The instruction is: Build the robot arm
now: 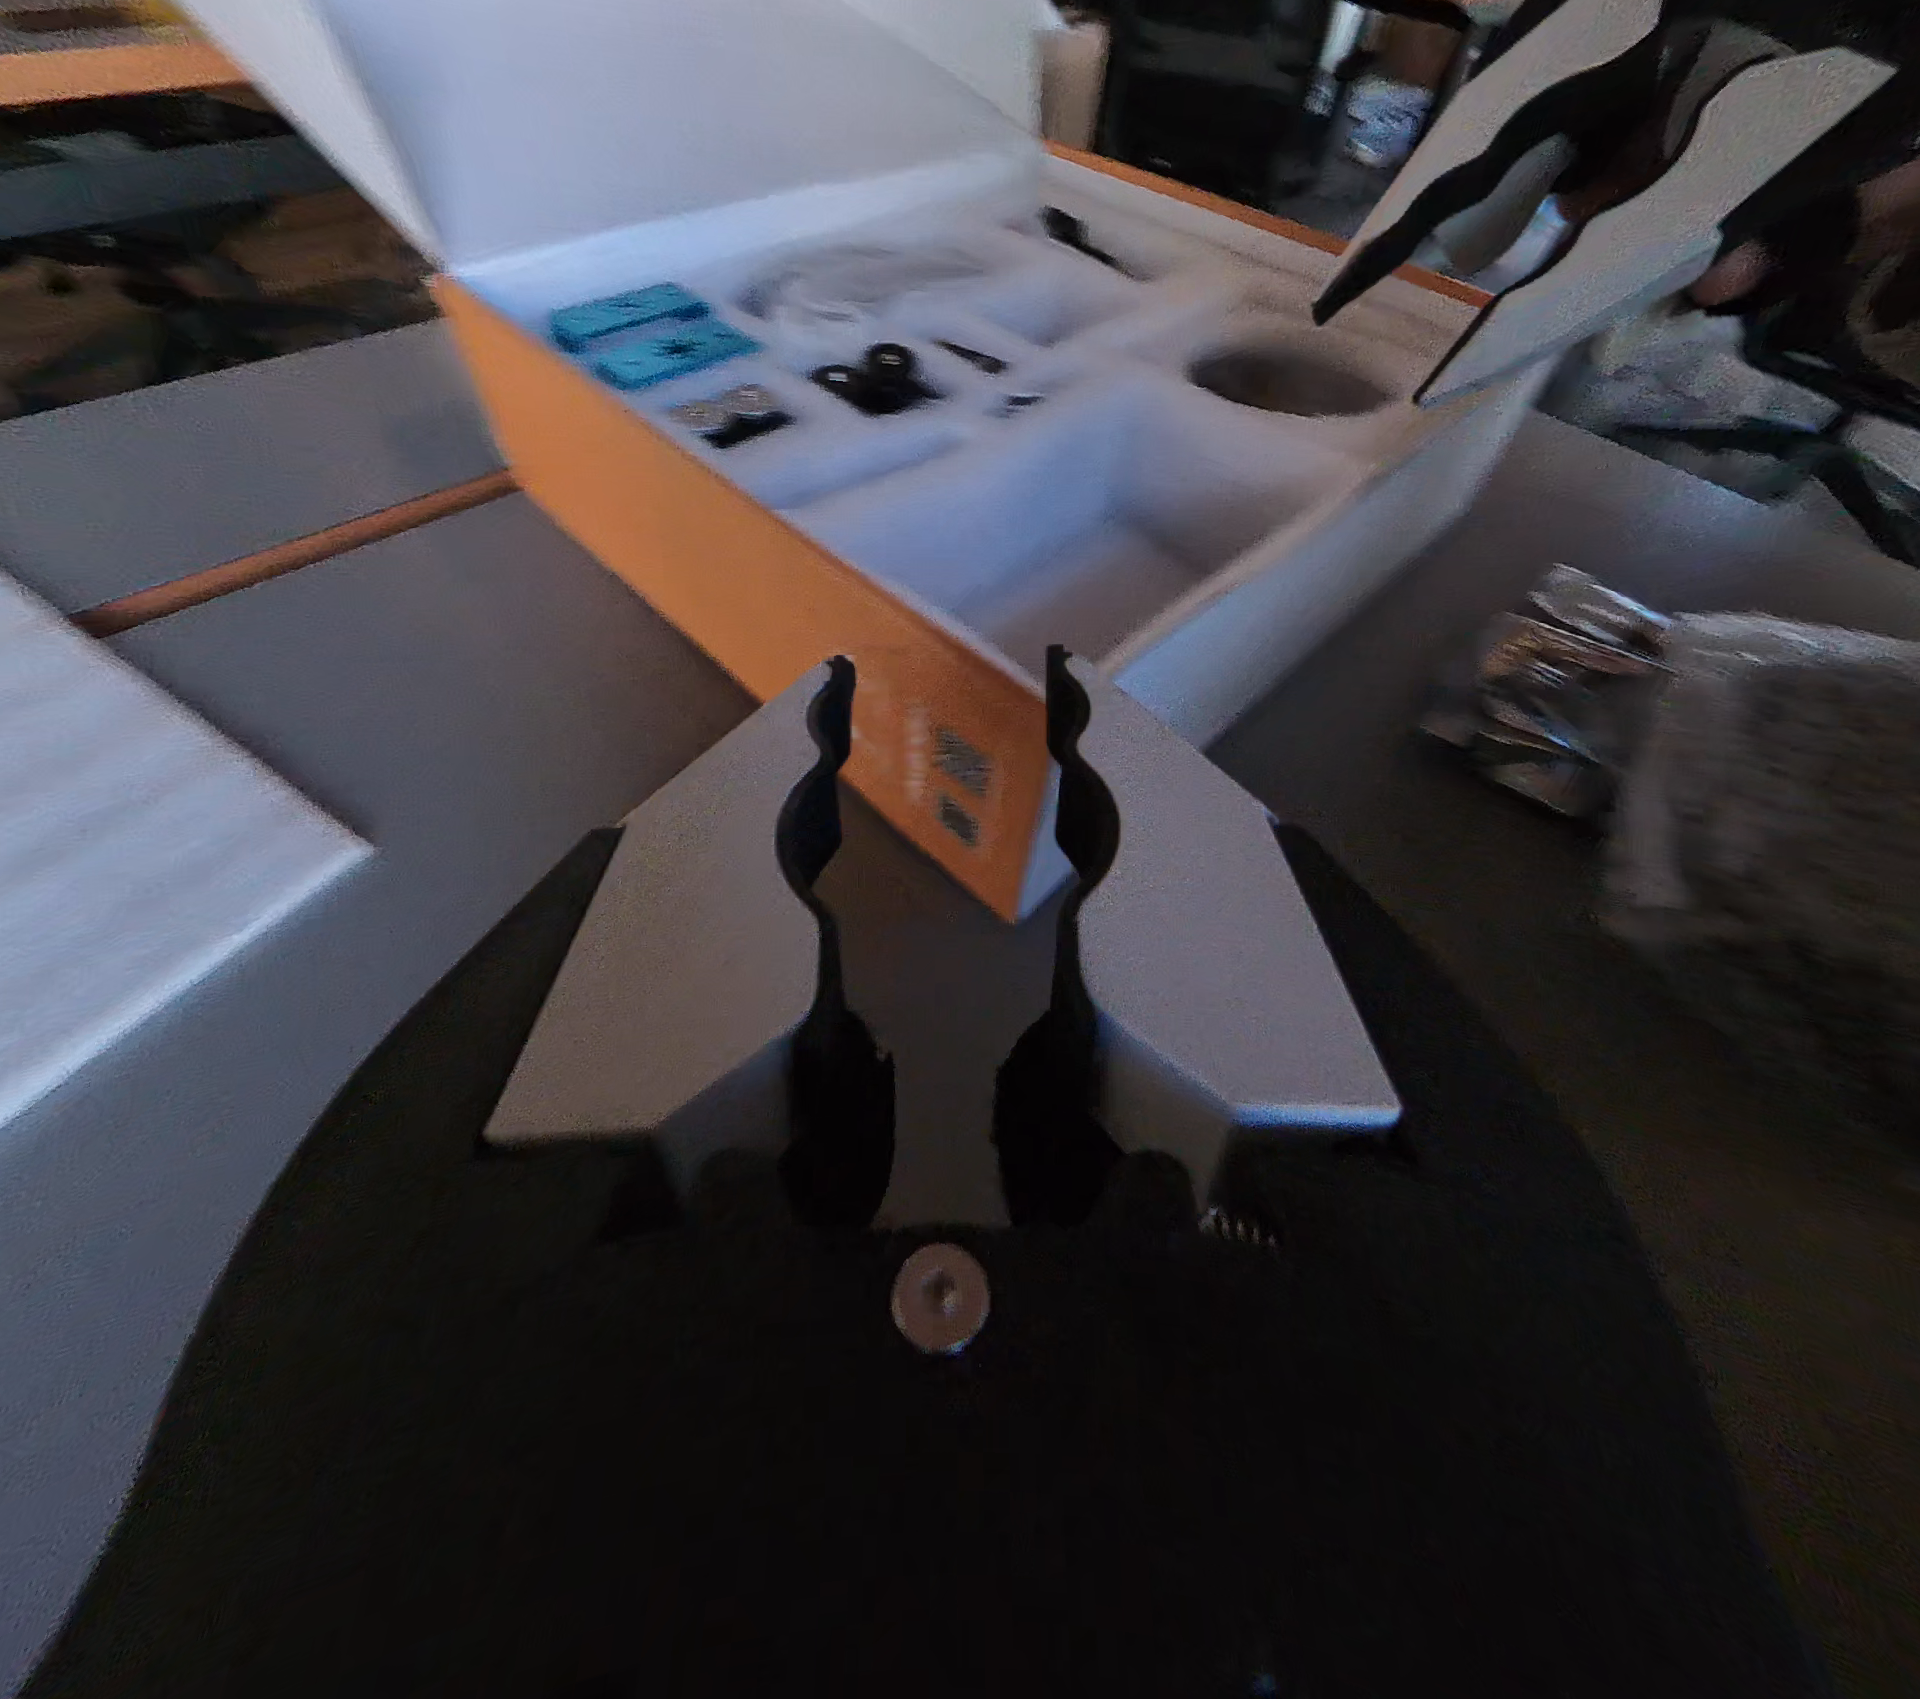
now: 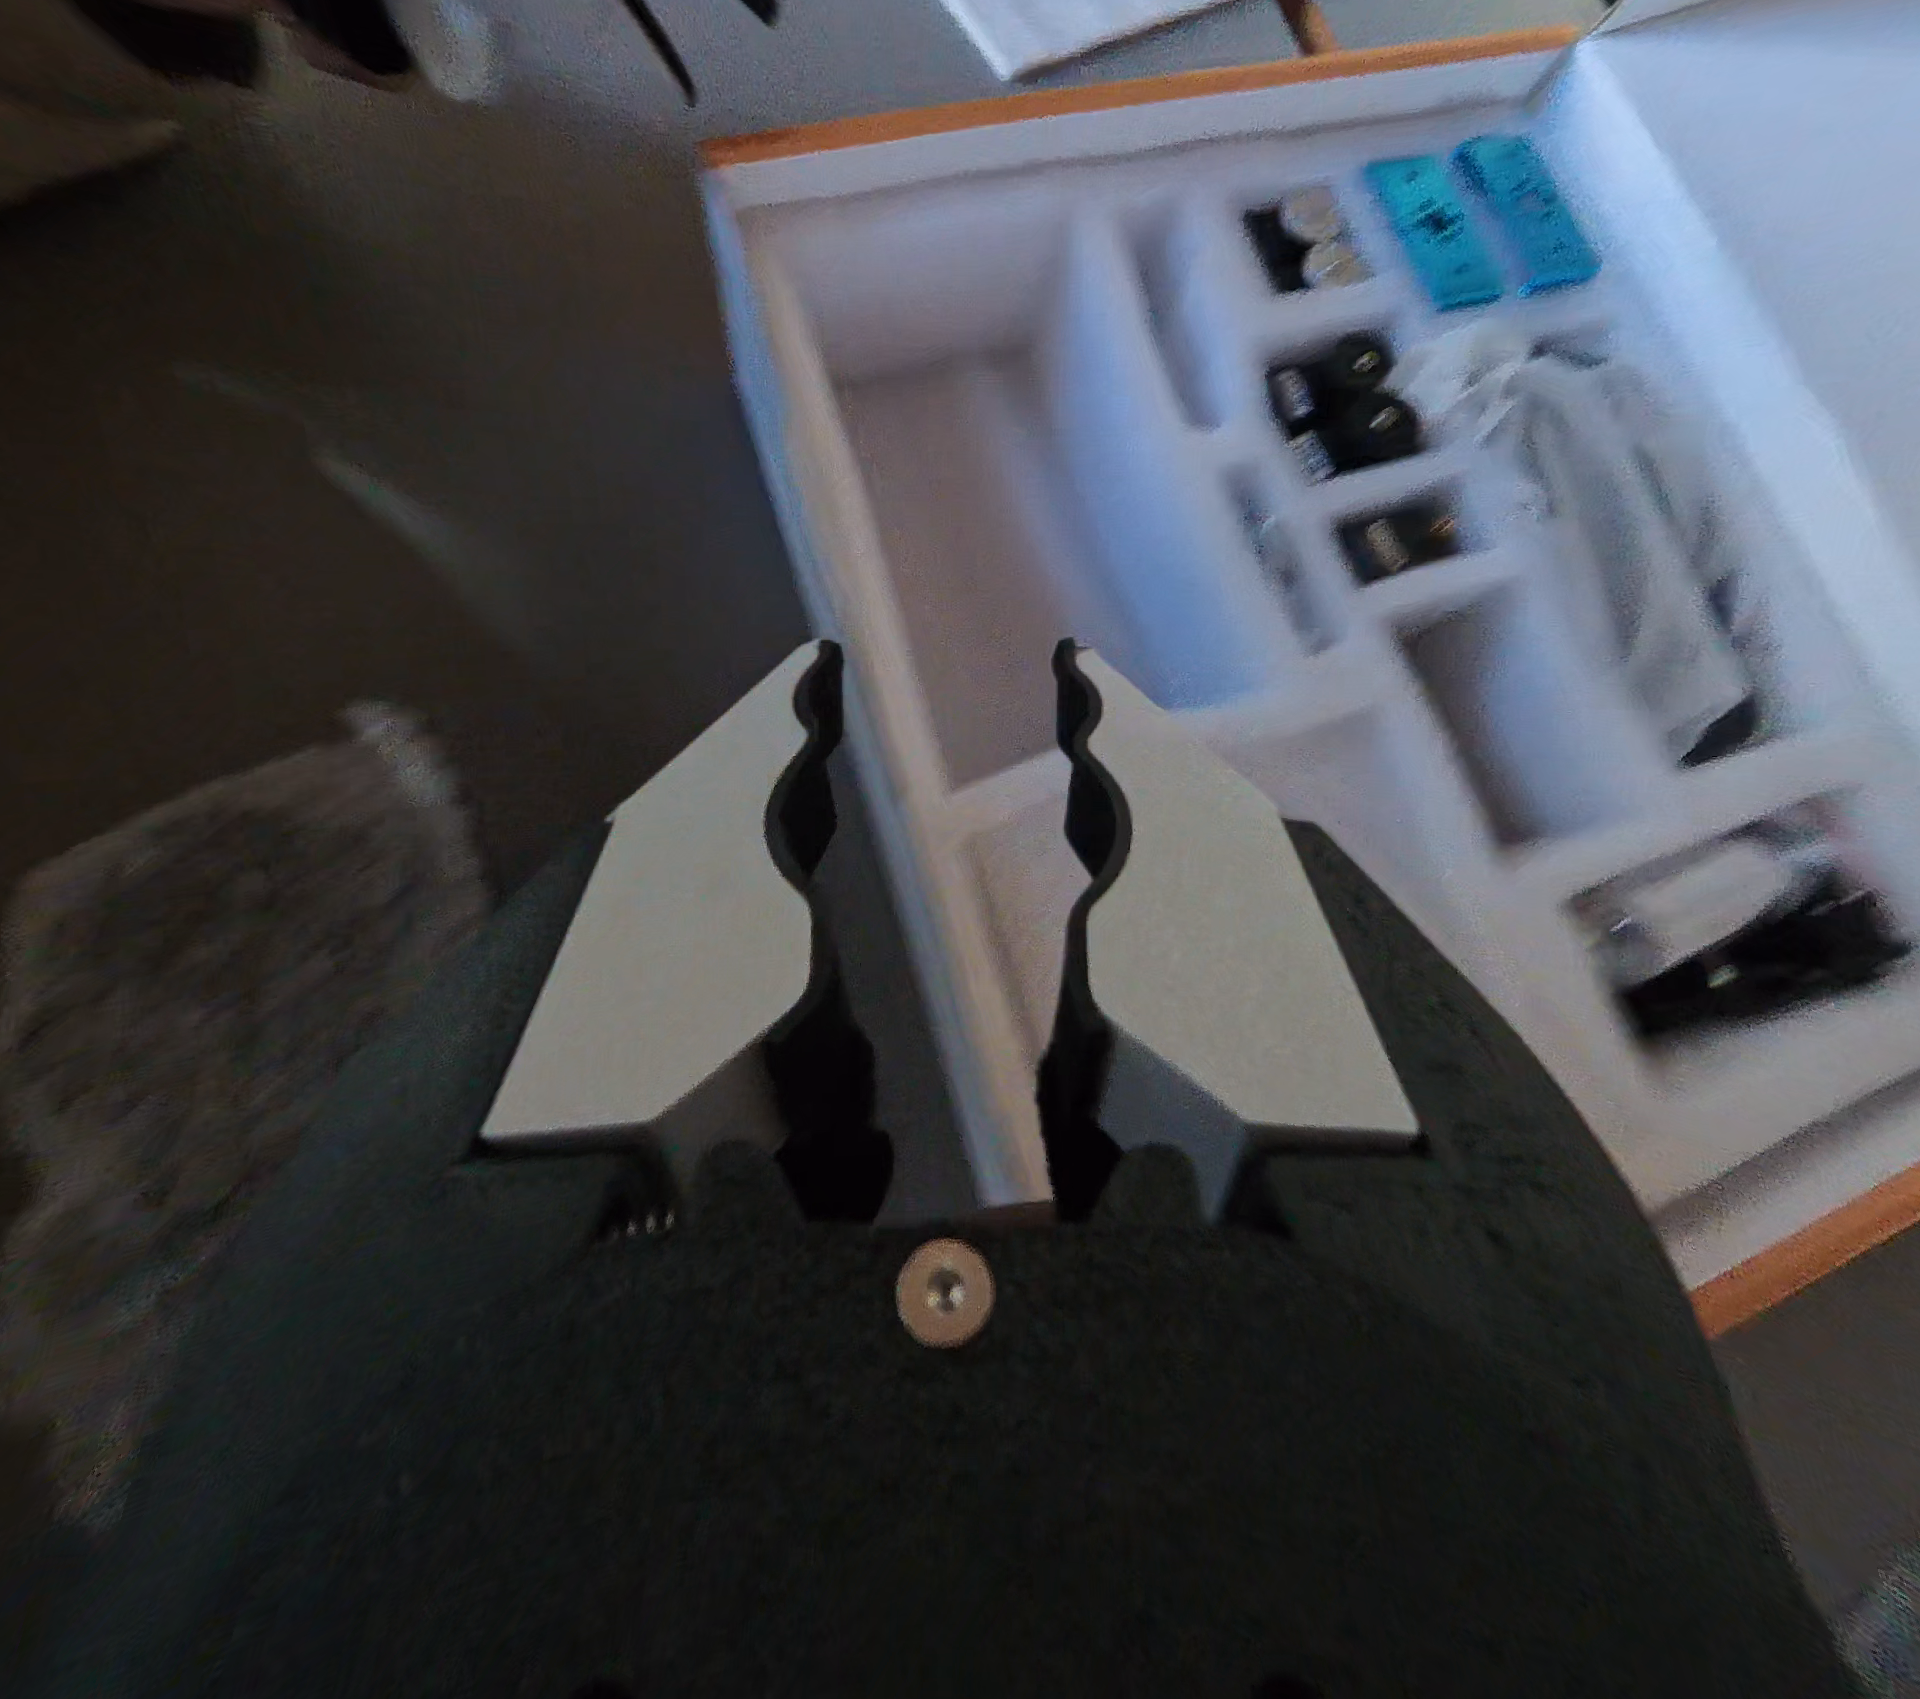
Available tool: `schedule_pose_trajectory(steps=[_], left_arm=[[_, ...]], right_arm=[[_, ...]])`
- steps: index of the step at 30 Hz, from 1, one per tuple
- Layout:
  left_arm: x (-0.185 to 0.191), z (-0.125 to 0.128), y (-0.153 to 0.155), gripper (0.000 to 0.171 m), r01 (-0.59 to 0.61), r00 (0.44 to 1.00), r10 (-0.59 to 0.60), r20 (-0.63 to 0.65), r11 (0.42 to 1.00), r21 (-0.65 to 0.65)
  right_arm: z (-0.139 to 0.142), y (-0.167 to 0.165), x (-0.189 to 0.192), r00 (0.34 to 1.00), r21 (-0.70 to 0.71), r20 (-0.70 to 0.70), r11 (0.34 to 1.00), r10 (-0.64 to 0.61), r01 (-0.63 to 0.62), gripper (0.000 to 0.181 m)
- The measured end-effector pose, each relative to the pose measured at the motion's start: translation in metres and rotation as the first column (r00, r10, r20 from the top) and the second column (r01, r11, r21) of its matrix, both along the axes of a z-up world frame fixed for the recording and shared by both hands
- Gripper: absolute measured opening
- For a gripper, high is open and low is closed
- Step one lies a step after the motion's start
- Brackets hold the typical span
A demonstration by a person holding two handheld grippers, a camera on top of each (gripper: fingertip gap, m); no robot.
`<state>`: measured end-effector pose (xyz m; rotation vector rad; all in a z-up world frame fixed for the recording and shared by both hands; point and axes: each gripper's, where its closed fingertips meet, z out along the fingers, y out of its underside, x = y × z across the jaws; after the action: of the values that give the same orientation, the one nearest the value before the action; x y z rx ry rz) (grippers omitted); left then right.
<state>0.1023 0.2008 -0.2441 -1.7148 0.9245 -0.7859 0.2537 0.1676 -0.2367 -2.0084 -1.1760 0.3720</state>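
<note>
Resting on a grey surface [image 1: 436, 714] with an orange-brown seam, an open white box [image 1: 1309, 610] with orange sides is being framed by both views. Its lid is being held upright, and its foam insert is carrying two blue blocks [image 1: 655, 340], small black parts [image 1: 873, 376] and a round well. The left gripper [image 1: 948, 662] is being held near the box's near corner, jaws parted and empty. The right gripper [image 2: 948, 647] is being held above the box's empty compartment, jaws likewise parted, nothing gripped. A grey fuzzy cloth [image 1: 1766, 818] and a silvery packet [image 1: 1538, 693] are lying beside the box. Dim benches and dark racks are being shown behind.
</note>
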Motion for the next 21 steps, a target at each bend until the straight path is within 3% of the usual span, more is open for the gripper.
schedule_pose_trajectory(steps=[4, 8, 13, 21], left_arm=[[-0.014, -0.005, 0.021, 0.036, -0.076, 0.994, 0.076, 0.076, 0.997, -0.004], [-0.013, 0.005, 0.010, 0.036, -0.060, 0.988, 0.056, 0.143, 0.998, 0.028], [-0.013, 0.003, 0.004, 0.037, -0.034, 0.995, 0.028, 0.096, 0.997, 0.070], [-0.008, -0.001, -0.003, 0.037, -0.011, 0.996, 0.007, 0.086, 0.999, 0.046]], right_arm=[[-0.007, 0.083, -0.016, 0.989, -0.038, 0.131, 0.996, -0.074, 0.080, 0.040], [-0.027, 0.148, -0.012, 0.961, -0.075, 0.240, 0.985, -0.134, 0.156, 0.034], [-0.051, 0.162, -0.005, 0.933, -0.161, 0.340, 0.971, -0.116, 0.179, 0.028], [-0.048, 0.157, -0.003, 0.928, -0.172, 0.366, 0.975, -0.068, 0.140, 0.019]])
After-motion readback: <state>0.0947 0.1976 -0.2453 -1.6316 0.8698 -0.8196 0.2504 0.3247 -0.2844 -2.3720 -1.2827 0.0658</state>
